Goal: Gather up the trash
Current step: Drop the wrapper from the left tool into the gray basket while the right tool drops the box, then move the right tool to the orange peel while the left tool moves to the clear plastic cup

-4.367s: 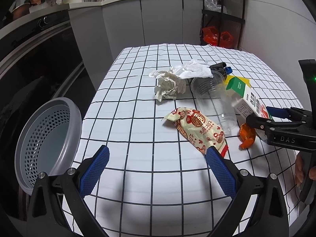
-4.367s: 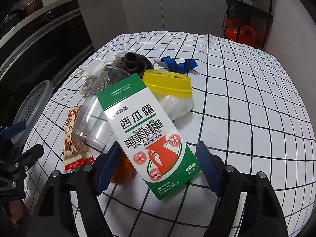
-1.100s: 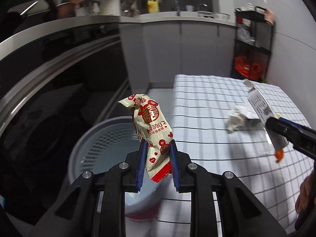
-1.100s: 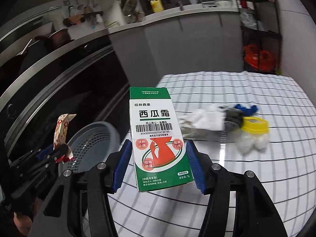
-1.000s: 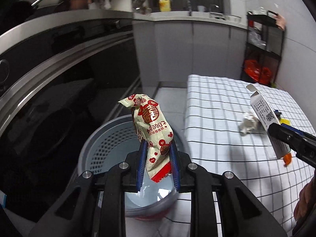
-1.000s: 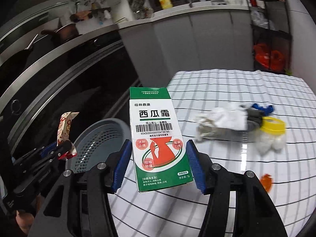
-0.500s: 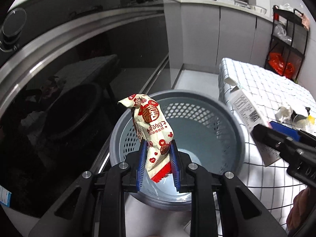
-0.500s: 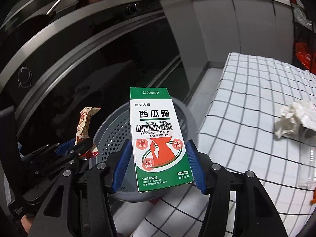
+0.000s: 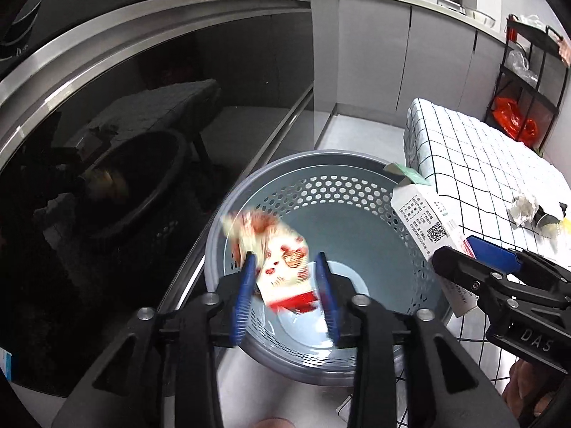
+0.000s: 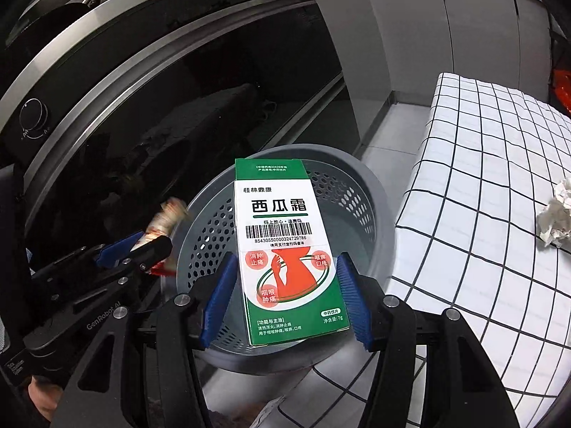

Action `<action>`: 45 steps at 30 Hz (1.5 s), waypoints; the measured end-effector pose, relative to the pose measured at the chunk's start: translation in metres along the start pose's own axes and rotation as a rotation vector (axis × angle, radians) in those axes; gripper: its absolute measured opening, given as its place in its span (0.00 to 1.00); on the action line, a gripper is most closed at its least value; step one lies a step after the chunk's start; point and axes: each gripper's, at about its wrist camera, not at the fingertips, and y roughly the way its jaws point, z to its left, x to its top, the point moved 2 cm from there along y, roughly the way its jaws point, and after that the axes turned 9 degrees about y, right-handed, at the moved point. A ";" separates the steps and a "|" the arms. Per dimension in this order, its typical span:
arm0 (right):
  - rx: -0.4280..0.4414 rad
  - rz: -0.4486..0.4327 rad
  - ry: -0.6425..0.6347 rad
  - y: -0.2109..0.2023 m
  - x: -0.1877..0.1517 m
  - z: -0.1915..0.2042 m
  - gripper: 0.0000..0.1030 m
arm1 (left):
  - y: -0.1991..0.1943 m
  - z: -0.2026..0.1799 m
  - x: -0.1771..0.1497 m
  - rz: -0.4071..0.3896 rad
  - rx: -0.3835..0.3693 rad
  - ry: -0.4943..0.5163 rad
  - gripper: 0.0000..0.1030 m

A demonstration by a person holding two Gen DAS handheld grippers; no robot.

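Observation:
A grey perforated basket [image 9: 321,158] stands on the floor beside the table, below both grippers. My left gripper [image 9: 285,260] hangs over it with its jaws opening. A red and white snack wrapper [image 9: 282,253] sits loose and blurred between the blue pads, tipping toward the basket. My right gripper [image 10: 287,262] is shut on a green and white medicine box [image 10: 282,249], held upright above the basket's rim [image 10: 378,192]. The left wrist view shows that box [image 9: 424,221] at the right, over the basket's edge. The wrapper [image 10: 164,221] also shows at the left of the right wrist view.
A table with a black-checked white cloth [image 9: 481,149] stands right of the basket, with crumpled paper [image 10: 556,214] and other litter on it. A dark glossy appliance front [image 9: 107,142] fills the left. A black shelf rack with red bags [image 9: 514,121] stands at the back.
The left jaws have spread apart and the wrapper, gripped upright before, has slipped and tilted between them. Both grippers have moved closer over the basket. The box stays gripped.

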 end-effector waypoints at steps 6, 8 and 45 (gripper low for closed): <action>0.005 -0.005 0.013 0.001 0.002 -0.003 0.57 | -0.003 0.001 0.000 -0.023 0.004 -0.008 0.54; 0.003 -0.013 0.009 0.000 0.002 -0.003 0.57 | -0.002 0.002 0.000 -0.021 0.005 -0.009 0.54; -0.199 -0.130 0.088 -0.090 -0.035 -0.075 0.58 | -0.024 -0.073 0.004 -0.112 -0.079 0.062 0.62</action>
